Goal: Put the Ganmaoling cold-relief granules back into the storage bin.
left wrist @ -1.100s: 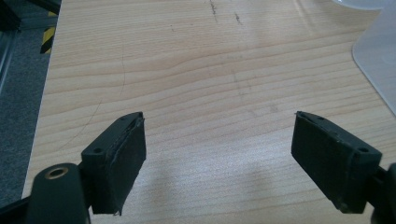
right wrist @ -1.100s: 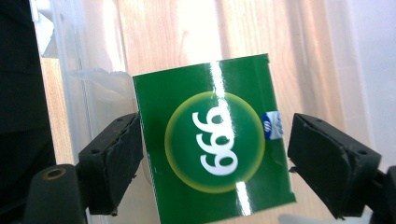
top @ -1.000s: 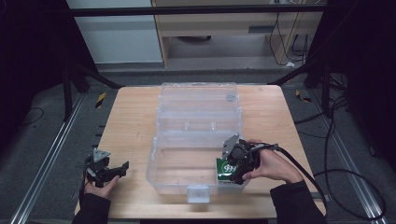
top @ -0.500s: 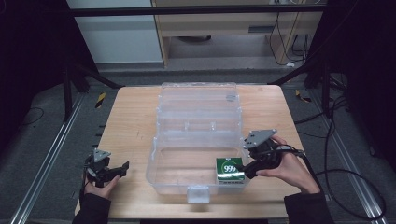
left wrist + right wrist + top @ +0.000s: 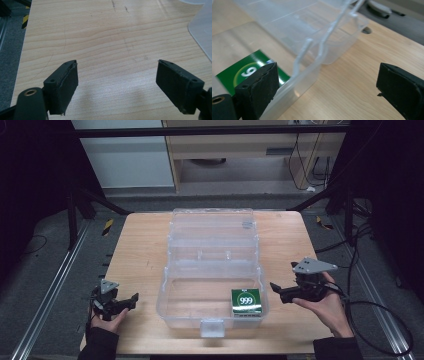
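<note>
One clear plastic box (image 5: 212,285) stands open in the middle of the table (image 5: 140,245), its lid tipped back toward the far edge. Inside it lies one green packet (image 5: 246,300) printed with "999", flat on the box floor in the near right corner, close to the right wall. A single white latch (image 5: 212,327) sits at the front rim of the box.

Two grippers are in play, one in each hand. The right gripper (image 5: 276,290) is held level just outside the right wall of the box, pointing toward the box, the hand cupped underneath it with the palm up. Its jaws have just been opening and now stand spread with nothing between them; in the right gripper view the green packet (image 5: 244,72) shows behind the left jaw, through the clear wall.

The left gripper (image 5: 131,299) rests low over the bare table left of the box, apart from it, pointing at it, its jaws spread wide and empty.
</note>
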### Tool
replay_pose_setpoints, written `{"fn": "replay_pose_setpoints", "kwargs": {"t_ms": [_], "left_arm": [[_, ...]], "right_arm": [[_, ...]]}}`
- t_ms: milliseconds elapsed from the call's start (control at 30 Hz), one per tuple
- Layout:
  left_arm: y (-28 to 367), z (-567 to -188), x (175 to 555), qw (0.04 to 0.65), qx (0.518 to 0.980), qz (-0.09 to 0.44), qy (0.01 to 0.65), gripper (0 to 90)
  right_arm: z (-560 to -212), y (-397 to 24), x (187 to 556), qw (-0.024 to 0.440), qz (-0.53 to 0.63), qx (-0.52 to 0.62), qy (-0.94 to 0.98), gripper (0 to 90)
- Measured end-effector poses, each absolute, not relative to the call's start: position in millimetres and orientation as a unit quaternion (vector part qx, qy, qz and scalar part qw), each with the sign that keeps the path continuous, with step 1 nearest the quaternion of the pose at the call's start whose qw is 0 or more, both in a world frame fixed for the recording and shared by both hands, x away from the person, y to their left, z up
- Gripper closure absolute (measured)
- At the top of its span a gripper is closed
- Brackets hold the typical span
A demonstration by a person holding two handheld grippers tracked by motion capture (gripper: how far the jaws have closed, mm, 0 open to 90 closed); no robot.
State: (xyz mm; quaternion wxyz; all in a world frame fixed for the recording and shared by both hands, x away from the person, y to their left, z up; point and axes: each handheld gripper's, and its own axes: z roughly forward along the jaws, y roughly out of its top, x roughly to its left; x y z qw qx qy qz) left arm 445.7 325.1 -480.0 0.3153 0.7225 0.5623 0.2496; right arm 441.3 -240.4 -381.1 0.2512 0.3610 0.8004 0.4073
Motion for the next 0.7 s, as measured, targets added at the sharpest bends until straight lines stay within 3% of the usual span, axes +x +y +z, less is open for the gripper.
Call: {"fn": "replay_pose_setpoints", "kwargs": {"t_ms": [700], "left_arm": [[325.0,-481.5,446.4,0.315,0.724,0.249,0.56,17.3]], "right_arm": [[-442.9,-288.5,456.8,0.285,0.389,0.504,0.717,3.4]]}}
